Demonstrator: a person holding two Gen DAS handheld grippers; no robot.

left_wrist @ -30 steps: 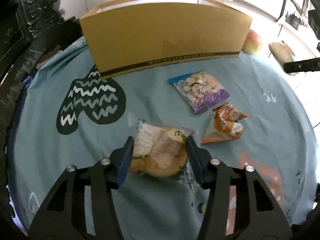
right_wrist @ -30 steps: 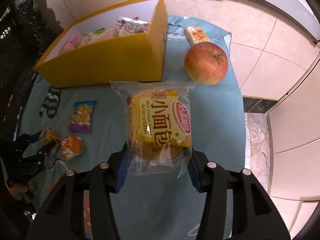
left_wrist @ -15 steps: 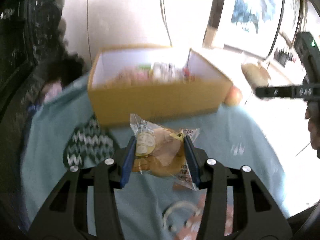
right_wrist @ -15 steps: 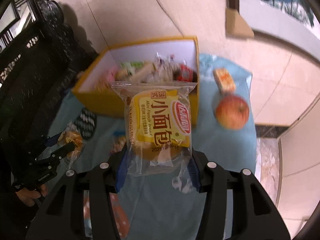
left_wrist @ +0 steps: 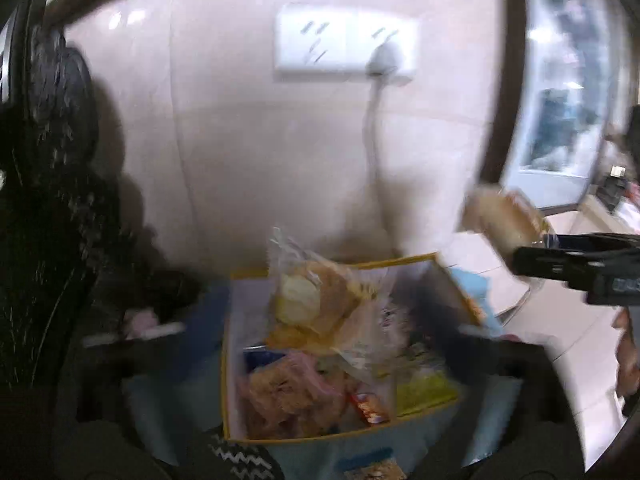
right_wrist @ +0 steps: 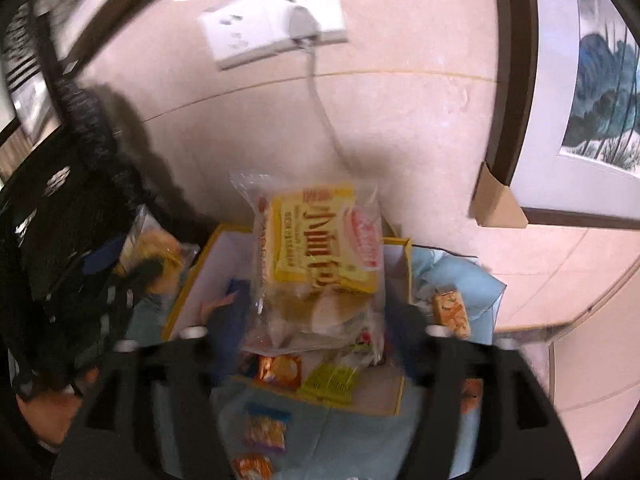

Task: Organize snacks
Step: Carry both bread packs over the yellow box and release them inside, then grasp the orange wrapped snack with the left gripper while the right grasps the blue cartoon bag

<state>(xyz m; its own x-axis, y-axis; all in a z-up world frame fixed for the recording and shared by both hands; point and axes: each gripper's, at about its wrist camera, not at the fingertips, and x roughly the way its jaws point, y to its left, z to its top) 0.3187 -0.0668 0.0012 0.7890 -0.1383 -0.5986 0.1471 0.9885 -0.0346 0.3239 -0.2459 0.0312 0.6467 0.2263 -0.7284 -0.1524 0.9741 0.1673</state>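
Note:
Both views are motion-blurred. In the left wrist view a clear-wrapped round pastry (left_wrist: 316,308) hangs over the open yellow cardboard box (left_wrist: 456,284), which holds several snacks. My left gripper (left_wrist: 320,328) has its jaws spread far apart, clear of the pastry. In the right wrist view a yellow-labelled bread pack (right_wrist: 320,268) is over the same box (right_wrist: 404,256). My right gripper (right_wrist: 316,320) looks spread wide too, its blue pads (right_wrist: 230,320) beside the pack. The right gripper with the bread also shows at the right edge of the left wrist view (left_wrist: 560,264).
The box stands on a light-blue cloth (right_wrist: 476,284) against a tiled wall with a white socket (right_wrist: 276,36) and cord. A wrapped cracker (right_wrist: 452,312) lies right of the box; small snack packs (right_wrist: 266,432) lie in front. A black carved chair (left_wrist: 48,200) stands left.
Both grippers have risen and moved forward over the box. The jaws of both have opened wide around their packs. The views have tilted up toward the wall.

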